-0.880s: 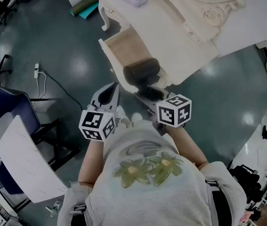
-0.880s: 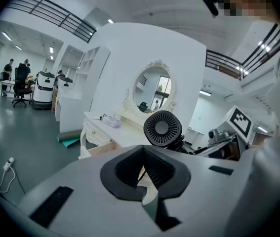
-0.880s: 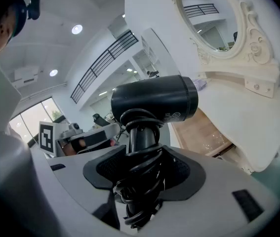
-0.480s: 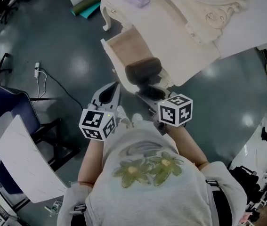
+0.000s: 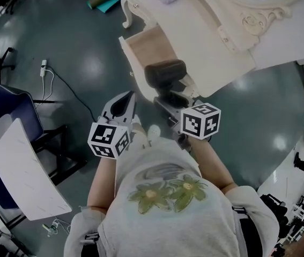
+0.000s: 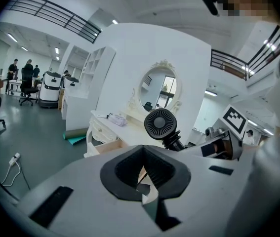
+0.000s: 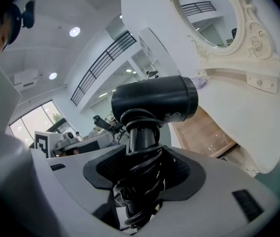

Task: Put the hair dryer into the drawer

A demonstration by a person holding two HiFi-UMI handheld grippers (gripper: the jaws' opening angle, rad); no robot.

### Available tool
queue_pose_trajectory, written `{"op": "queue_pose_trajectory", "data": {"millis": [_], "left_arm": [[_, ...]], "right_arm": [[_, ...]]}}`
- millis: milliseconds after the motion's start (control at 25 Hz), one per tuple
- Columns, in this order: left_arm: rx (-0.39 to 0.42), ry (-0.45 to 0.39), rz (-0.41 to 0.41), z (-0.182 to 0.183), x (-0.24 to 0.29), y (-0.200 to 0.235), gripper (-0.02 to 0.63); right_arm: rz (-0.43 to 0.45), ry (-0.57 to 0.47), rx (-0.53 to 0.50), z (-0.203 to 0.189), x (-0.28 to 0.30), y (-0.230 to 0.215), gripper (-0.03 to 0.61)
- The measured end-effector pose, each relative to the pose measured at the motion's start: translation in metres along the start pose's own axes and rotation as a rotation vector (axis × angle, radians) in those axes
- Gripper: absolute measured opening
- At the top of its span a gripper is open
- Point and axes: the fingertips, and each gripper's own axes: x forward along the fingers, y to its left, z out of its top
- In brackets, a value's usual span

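Cord (image 7: 139,191) lies nearest of all in the right gripper view, coiled round the black handle, and the right gripper (image 7: 140,158) has its jaws spread wide and clamped on that bundled handle. The left gripper (image 6: 143,171) sits level with it on the person's other side. Its jaws are drawn together at the tips with nothing between them, and it touches nothing.

Straight ahead of the right jaws the handle rises to the hair dryer (image 7: 154,100). Its barrel lies crosswise to the gripper, nozzle end to the right of that view. From the head view the hair dryer (image 5: 165,74) hangs over the nearer end of the open drawer (image 5: 142,46), whose bare wooden floor runs away up and to the left. The barrel therefore looks to lie across the drawer rather than along it. The right hand already carries the load, while the left gripper (image 5: 121,106) waits just outside the drawer's front wall. My judgement is that the move left is mostly downward, perhaps with a turn to bring the barrel along the drawer.

The head view cannot show whether the barrel clears the drawer walls. The right gripper view shows the wooden floor (image 7: 206,128) below and beyond it, apparently apart. Only the left gripper view shows the dryer's round rear grille (image 6: 160,124). Farther off stand the white dressing table (image 5: 210,33) and its oval mirror (image 7: 211,14).
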Motion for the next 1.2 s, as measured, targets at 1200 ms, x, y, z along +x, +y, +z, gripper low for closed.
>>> {"op": "queue_pose_trajectory", "data": {"millis": [1200], "left_arm": [[0.121,0.127,-0.253,0.058,0.116,0.091,0.011]], "right_arm": [[-0.134,-0.064,0.059,0.069,0.093,-0.058,0.219]]}}
